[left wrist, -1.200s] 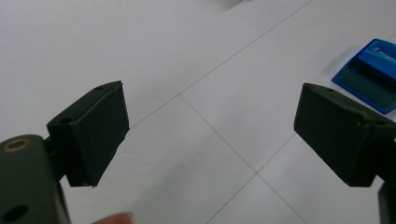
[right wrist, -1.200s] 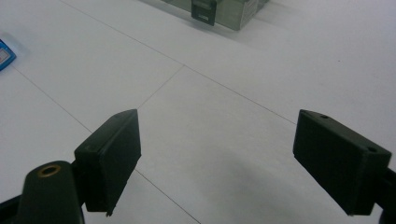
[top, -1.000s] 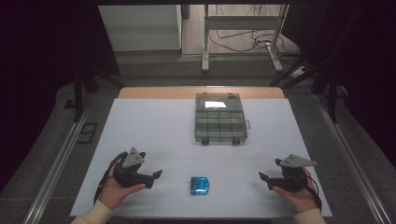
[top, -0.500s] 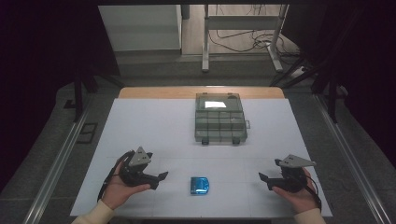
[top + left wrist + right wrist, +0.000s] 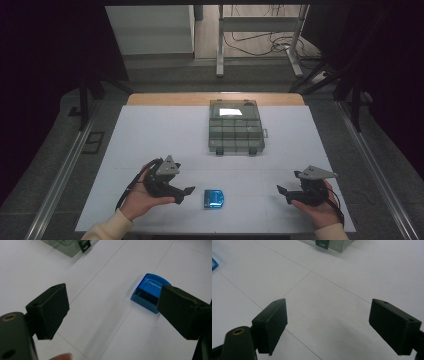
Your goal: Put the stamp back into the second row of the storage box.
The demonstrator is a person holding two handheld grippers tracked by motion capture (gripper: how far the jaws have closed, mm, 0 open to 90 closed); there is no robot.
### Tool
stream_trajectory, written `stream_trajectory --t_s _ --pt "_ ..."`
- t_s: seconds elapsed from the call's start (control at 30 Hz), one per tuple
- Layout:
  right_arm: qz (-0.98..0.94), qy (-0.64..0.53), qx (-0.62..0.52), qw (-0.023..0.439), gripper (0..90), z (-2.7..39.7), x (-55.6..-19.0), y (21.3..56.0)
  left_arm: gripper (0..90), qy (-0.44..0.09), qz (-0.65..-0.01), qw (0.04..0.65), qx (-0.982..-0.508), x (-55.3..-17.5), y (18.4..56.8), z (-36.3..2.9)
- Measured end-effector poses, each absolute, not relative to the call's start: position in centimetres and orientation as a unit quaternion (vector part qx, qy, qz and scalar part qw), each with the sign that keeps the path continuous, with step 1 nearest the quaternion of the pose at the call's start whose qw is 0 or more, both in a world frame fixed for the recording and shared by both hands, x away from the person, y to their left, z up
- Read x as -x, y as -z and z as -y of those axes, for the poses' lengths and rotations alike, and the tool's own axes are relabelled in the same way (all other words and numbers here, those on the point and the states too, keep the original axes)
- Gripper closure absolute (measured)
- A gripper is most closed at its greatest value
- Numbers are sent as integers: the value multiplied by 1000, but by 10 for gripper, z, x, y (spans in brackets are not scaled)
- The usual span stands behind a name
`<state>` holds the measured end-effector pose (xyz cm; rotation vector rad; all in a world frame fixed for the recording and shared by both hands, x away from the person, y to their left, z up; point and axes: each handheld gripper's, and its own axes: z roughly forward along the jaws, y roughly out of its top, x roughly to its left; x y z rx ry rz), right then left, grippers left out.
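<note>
While both of my grippers rest low over the white table (image 5: 150, 135), the small blue plastic case (image 5: 213, 198) lies flat on it near my edge, between my two hands and closer to the left one. My left gripper (image 5: 186, 192) points at the case with its jaws spread wide and nothing between them. In the left gripper view the blue case (image 5: 150, 293) sits just ahead, off toward one jaw rather than centred in the gap, and that jaw partly covers its near corner. My right gripper (image 5: 281, 192) is well apart from the case, jaws also wide open and holding nothing.

I judge the main risk to be this off-centre line. If I close now, one jaw would likely strike the case first and push it sliding across the smooth table instead of pinching it. The case looks thin and slick, so a shallow grip could let it pop free or tilt. Dropping too low could also jam a jaw tip against the table. Farther back stands a closed clear compartment box (image 5: 235, 127), well clear of all this.
</note>
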<state>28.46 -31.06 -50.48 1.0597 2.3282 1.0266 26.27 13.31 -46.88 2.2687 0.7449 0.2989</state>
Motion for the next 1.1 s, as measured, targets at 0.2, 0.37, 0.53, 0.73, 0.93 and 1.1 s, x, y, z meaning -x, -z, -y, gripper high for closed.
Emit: stream_trajectory --t_s 0.2,0.37,0.53,0.73,0.93,1.1 --pt "-828 -367 -379 190 155 311 -284 505 109 -94 -259 354 -894 -266 465 -112" --pt "-827 -367 -380 190 155 311 -285 505 108 -78 -238 342 -906 -270 464 -101" --pt "-827 -366 -381 190 155 311 -284 505 108 -63 -217 326 -918 -274 466 -87" --pt "-828 -365 -380 189 155 312 -285 505 109 -42 -183 297 -936 -276 472 -65" --pt "-827 -366 -383 188 155 312 -286 506 109 -27 -164 281 -945 -283 474 -53" --pt "-829 -364 -382 187 155 312 -285 507 107 -14 -154 259 -953 -287 480 -43"
